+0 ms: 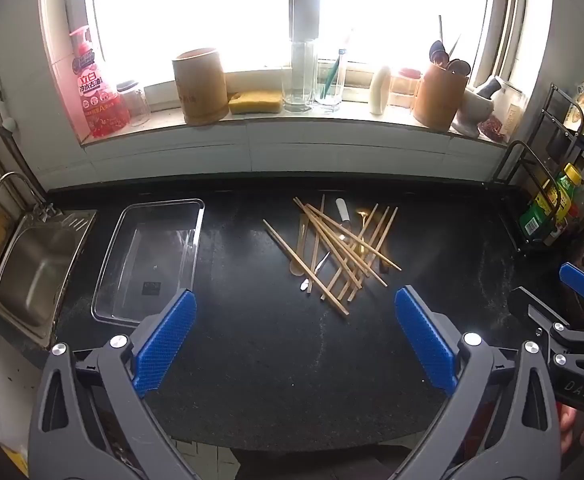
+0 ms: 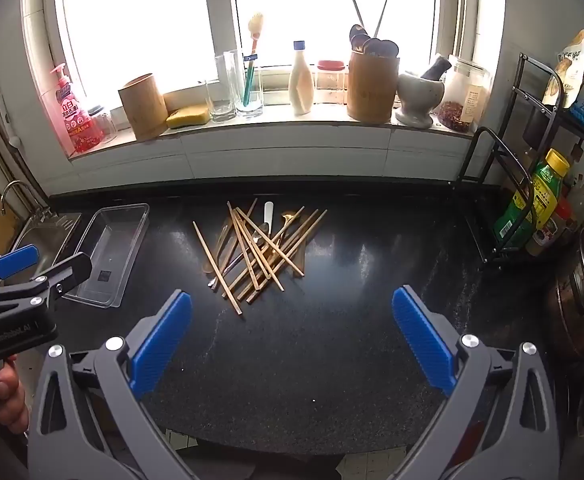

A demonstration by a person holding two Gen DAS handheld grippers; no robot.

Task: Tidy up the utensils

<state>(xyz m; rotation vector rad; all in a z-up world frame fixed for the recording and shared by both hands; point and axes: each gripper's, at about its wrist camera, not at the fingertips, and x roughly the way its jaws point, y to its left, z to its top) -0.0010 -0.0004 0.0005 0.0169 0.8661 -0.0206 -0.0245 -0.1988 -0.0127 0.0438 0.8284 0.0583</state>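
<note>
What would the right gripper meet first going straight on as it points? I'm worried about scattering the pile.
Probably bare black countertop just short of the chopstick pile. The right gripper, jaws open and empty, points down at it; depth is uncertain, so the pile's near ends might be touched.

We held the left grey two-finger gripper with blue ribbed pads [image 1: 296, 336] at the bottom of its own view, jaws spread wide with nothing between them, tilted downward. The right grey gripper with blue pads [image 2: 292, 332] sat likewise, wide apart and unloaded. At the lower left of the right view, our left hand [image 2: 2, 394] wrapped the other tool's handle.
</note>
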